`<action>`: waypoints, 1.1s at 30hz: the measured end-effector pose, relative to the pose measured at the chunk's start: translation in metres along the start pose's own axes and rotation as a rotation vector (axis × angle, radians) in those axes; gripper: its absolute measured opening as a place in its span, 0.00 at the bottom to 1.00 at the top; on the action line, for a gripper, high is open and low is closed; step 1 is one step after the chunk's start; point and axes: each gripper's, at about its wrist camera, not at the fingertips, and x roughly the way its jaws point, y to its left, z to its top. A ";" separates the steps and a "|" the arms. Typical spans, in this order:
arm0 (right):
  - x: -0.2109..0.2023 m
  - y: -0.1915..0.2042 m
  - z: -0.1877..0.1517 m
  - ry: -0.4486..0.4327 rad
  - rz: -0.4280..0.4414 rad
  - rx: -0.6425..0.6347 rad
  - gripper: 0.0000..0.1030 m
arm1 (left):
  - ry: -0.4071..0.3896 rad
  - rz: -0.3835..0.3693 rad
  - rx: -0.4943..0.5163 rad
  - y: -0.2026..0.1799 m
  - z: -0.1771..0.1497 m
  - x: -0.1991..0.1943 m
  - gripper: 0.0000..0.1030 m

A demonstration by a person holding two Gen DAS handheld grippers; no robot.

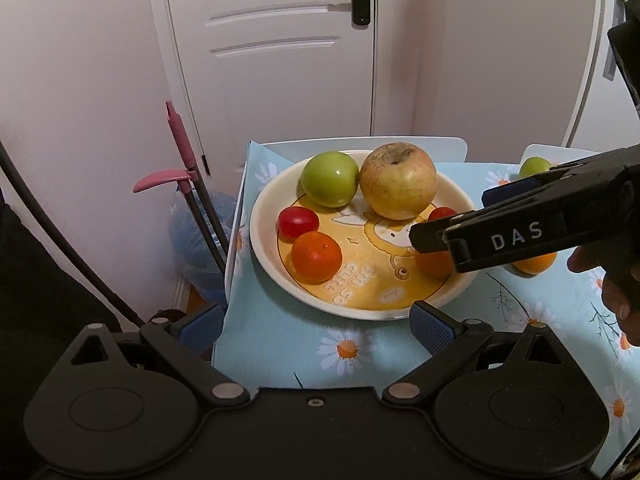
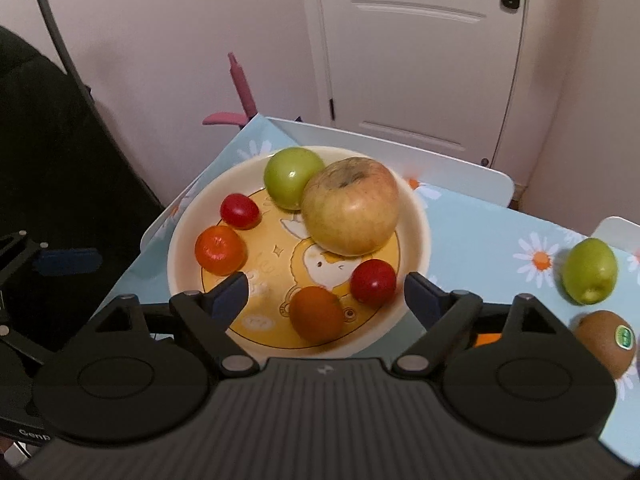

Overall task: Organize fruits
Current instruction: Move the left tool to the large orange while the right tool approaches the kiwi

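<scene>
Pink walls and a white door stand behind a small table under a blue daisy cloth; on it sits a cream plate with a yellow cartoon centre, holding a big apple touching a green fruit at the far side, two red tomatoes set apart left and right, and two small oranges, one at the left, one near the front rim; off the plate to the right lie a second green fruit, a kiwi with a sticker just beside it, and a sliver of something orange, mostly hidden by the tool; the right gripper hangs over the plate's near edge with jaws spread wide and nothing pressed between the pads, the front orange lying loose between them; the left gripper hovers at the near side of the plate, likewise wide and empty; judging by looks, the loose fruits are light, round and apt to roll; the kiwi is likely soft under its skin and wants a gentle squeeze across its short middle; the green fruit seems firm and slick, best taken across its widest girth, clear of the stem dimple; tomatoes would bruise under a hard pinch.
</scene>
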 end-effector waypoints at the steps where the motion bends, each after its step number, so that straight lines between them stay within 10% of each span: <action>1: -0.003 -0.001 0.000 -0.003 -0.002 0.006 0.97 | -0.004 0.000 0.000 0.000 0.001 -0.002 0.98; 33: -0.144 -0.061 -0.041 -0.120 -0.220 0.197 0.97 | -0.137 -0.081 0.062 -0.044 0.035 -0.066 0.98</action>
